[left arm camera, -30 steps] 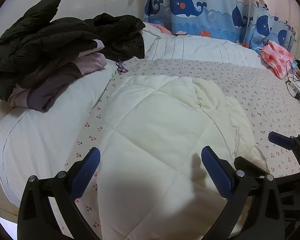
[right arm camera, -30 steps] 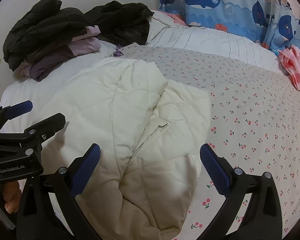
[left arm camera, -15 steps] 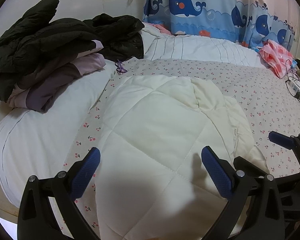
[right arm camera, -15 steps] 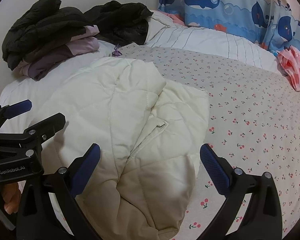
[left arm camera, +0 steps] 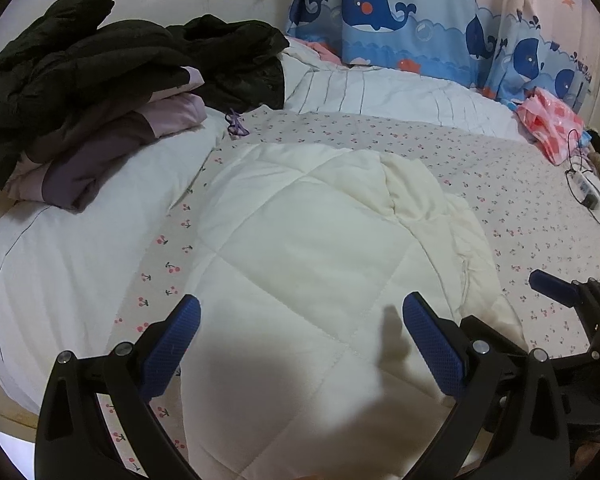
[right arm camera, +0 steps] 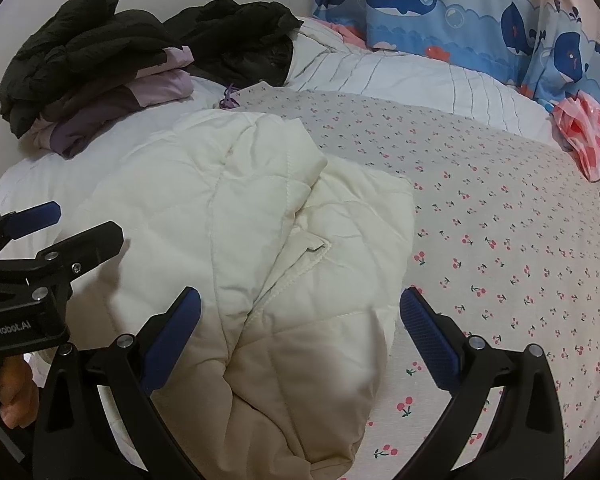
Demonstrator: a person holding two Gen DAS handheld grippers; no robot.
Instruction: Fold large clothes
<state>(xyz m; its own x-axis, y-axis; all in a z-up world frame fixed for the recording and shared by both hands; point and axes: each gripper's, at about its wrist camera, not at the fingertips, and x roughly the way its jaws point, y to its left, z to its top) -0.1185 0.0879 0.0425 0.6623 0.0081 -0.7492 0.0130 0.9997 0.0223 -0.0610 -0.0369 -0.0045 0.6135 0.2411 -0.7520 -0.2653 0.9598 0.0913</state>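
A cream-white quilted jacket (left arm camera: 320,248) lies partly folded on the cherry-print sheet (left arm camera: 520,208) of a bed. In the right wrist view the jacket (right arm camera: 236,240) shows a folded-over flap and a seam along its near right side. My left gripper (left arm camera: 300,344) is open and empty, just above the jacket's near edge. My right gripper (right arm camera: 300,332) is open and empty, over the jacket's near right part. Each gripper shows at the edge of the other's view, the right gripper (left arm camera: 560,296) and the left gripper (right arm camera: 48,228).
A pile of black and lilac clothes (left arm camera: 92,92) sits at the back left on a white duvet (left arm camera: 60,240). A pink garment (left arm camera: 548,128) and a charger cable (left arm camera: 584,192) lie at the right. A whale-print curtain (left arm camera: 420,20) hangs behind the bed.
Both grippers have drifted slightly back and up, so the jacket sits a little lower in view. Both stay open. The jacket has not moved.
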